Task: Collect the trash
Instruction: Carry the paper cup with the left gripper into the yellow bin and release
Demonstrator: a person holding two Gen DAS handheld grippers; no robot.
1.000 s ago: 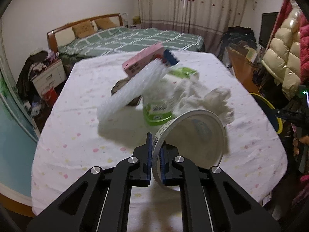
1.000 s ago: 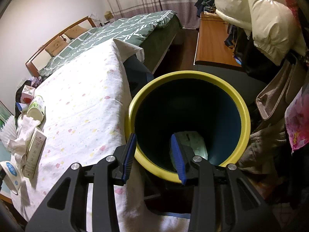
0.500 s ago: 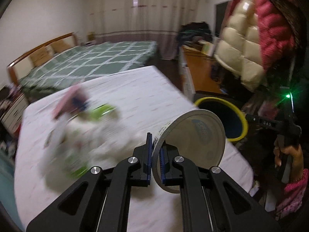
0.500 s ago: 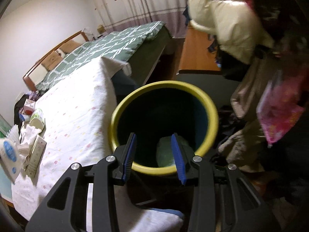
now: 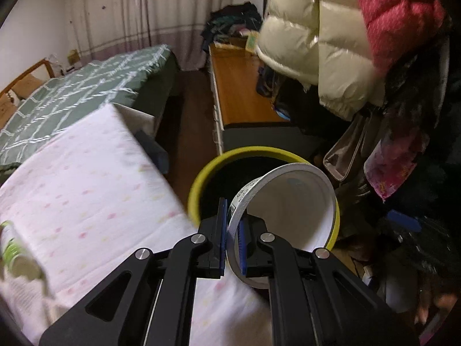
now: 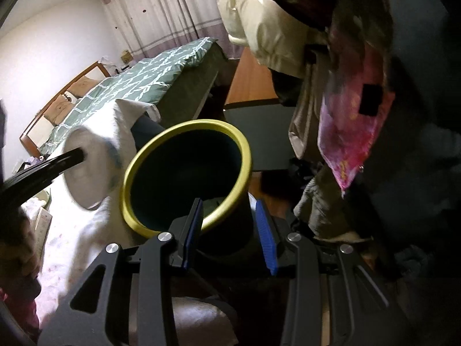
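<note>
The white round paper cup (image 5: 288, 210) covers the near right part of the dark bin's yellow rim (image 5: 198, 184) beyond the left fingers; the bin interior is too dark to read. The cup's printed label is too small to read. Left of the left fingers, the white dotted cloth (image 5: 86, 190) is motion-blurred, and a green-and-white container (image 5: 14, 256) is cut by the frame edge. In the right wrist view, the cup (image 6: 92, 167) is blurred, and a flat box (image 6: 43, 225) left of the fingers is partly hidden.
</note>
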